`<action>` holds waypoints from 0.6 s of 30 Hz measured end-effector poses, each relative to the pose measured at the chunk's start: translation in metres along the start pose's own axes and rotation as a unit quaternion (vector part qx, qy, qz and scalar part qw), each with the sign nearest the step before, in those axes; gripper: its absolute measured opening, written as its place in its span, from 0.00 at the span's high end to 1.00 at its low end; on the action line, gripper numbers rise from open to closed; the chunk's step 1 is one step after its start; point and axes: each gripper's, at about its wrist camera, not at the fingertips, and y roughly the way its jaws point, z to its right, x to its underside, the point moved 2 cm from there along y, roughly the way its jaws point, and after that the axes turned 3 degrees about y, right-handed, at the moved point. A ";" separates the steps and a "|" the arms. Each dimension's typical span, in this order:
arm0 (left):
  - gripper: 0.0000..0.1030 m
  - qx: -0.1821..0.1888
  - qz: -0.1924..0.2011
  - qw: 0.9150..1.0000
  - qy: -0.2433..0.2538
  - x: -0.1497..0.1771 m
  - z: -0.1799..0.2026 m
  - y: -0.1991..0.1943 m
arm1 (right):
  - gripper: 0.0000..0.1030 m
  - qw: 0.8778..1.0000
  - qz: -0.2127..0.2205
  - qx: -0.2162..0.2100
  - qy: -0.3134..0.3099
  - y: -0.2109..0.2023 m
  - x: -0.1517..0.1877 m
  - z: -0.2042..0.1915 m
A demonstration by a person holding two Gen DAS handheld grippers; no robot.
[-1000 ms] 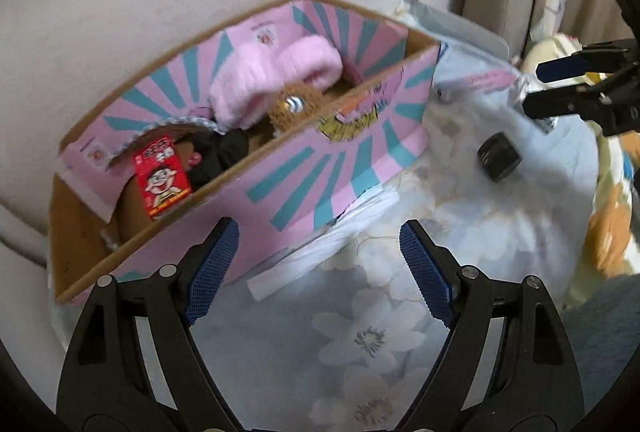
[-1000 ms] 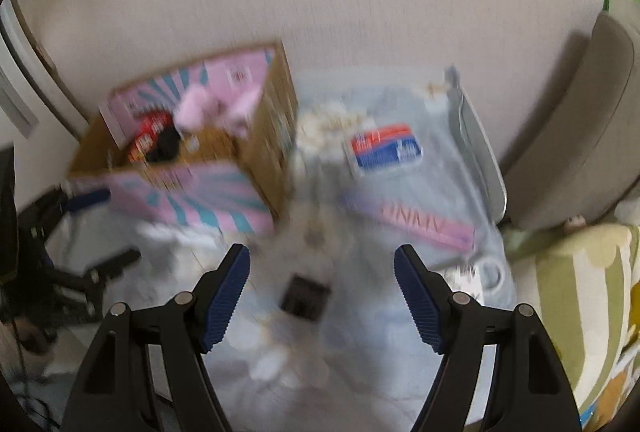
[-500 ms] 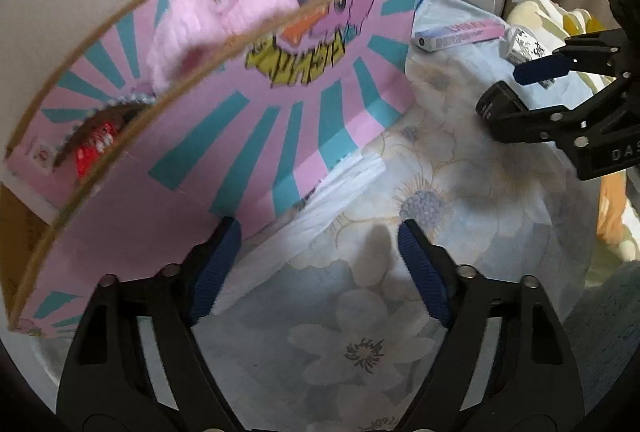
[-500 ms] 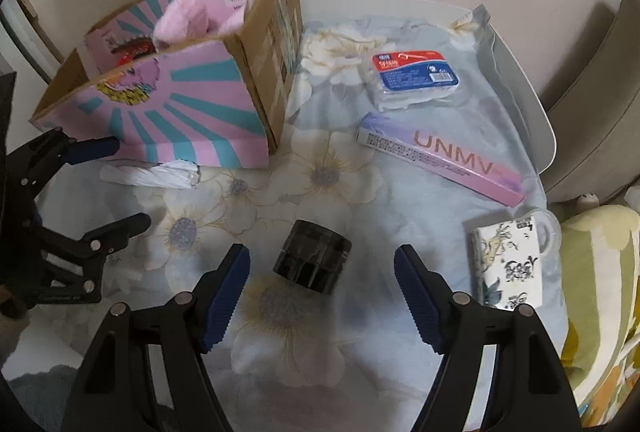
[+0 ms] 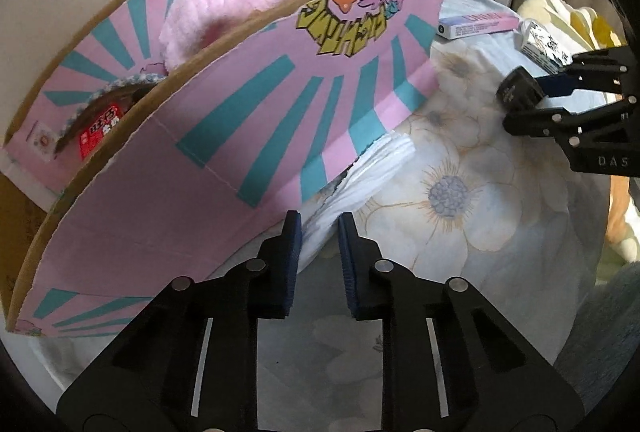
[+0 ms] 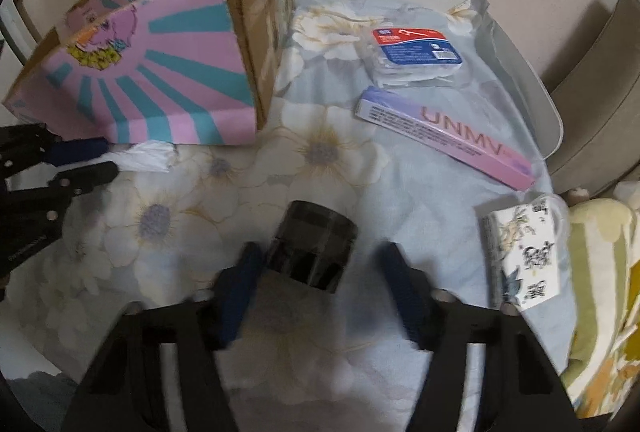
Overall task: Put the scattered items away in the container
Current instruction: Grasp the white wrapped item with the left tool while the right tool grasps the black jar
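A pink and teal cardboard box [image 5: 248, 136] stands open on a desk covered with a pale flowered cloth [image 5: 460, 232], already holding a fluffy pink item [image 5: 216, 12] and a red packet [image 5: 100, 130]. Scattered things lie on the cloth around it. The left gripper [image 5: 319, 232] points down at a white crumpled wrapper [image 5: 360, 176] lying tight against the foot of the box; its jaws are closing and now stand almost together around the wrapper's near end, though it is hard to tell whether the pads press on it yet. The right gripper [image 6: 320, 268] reaches down over a dark jar [image 6: 312, 246] lying on its side in the middle of the cloth; its jaws are closing with the jar between them, the left pad at the jar's side, the right pad apart from it, so the jar is not clamped. Beyond it lie a long pink carton [image 6: 448, 138], a clear pack with a red and blue label [image 6: 416, 56] and a patterned mug [image 6: 524, 256]. The risks, as I judge them: the round jar could roll or squirt out if one pad pushes it first; the thin wrapper could tear or slip from a shallow pinch; and the left gripper's jaws, so near the box wall, could nudge the box.
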 end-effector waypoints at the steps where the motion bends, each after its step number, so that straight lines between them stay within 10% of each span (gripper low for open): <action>1: 0.85 0.004 -0.005 1.000 -0.002 -0.003 0.000 0.001 | 0.64 1.000 0.003 0.000 -0.005 -0.001 -0.001 -0.001; 18: 0.90 0.065 0.050 0.994 -0.079 -0.021 -0.017 -0.056 | 0.68 0.999 0.023 -0.033 0.028 -0.034 -0.002 0.006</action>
